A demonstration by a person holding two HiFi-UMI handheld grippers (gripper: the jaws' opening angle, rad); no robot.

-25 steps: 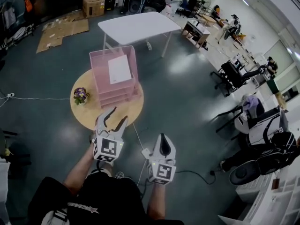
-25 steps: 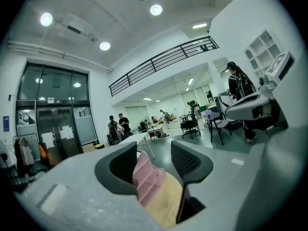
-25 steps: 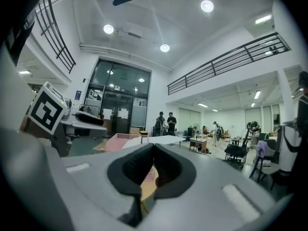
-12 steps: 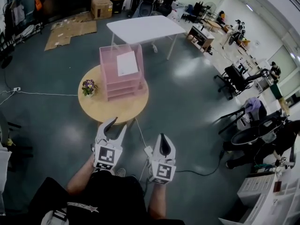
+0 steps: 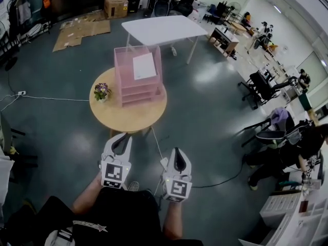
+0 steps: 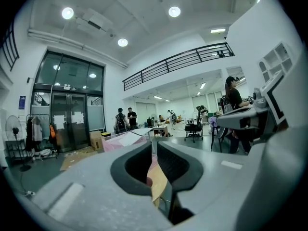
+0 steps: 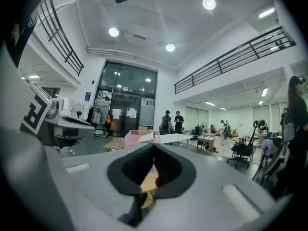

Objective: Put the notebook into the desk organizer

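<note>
— Since the person stands well back from the round surface [image 5: 128,118], where is the notebook [image 5: 144,66]?

— It lies flat on the very top of the pink desk organizer [image 5: 137,93], which stands on that surface. Whether that top counts as inside, the pictures do not tell.

— Does a gripper hold it?

— No. The left gripper [image 5: 122,139] is closing, with only a thin slit left and nothing in it. The right gripper [image 5: 177,155] has its jaws together, and it is empty too. Both hang low, near the person's body, well apart from the notebook.

— What could go wrong?

— If a gripper came at the notebook with its jaws that close, it would likely push it, not grab it. Then the notebook could slide off the organizer. A hard bump could also shove the organizer, which looks light, into the little flower pot [image 5: 102,91] just beside it. And a white cord [image 5: 156,143] lies on the floor between the person and the surface, so a foot could catch on it.
</note>
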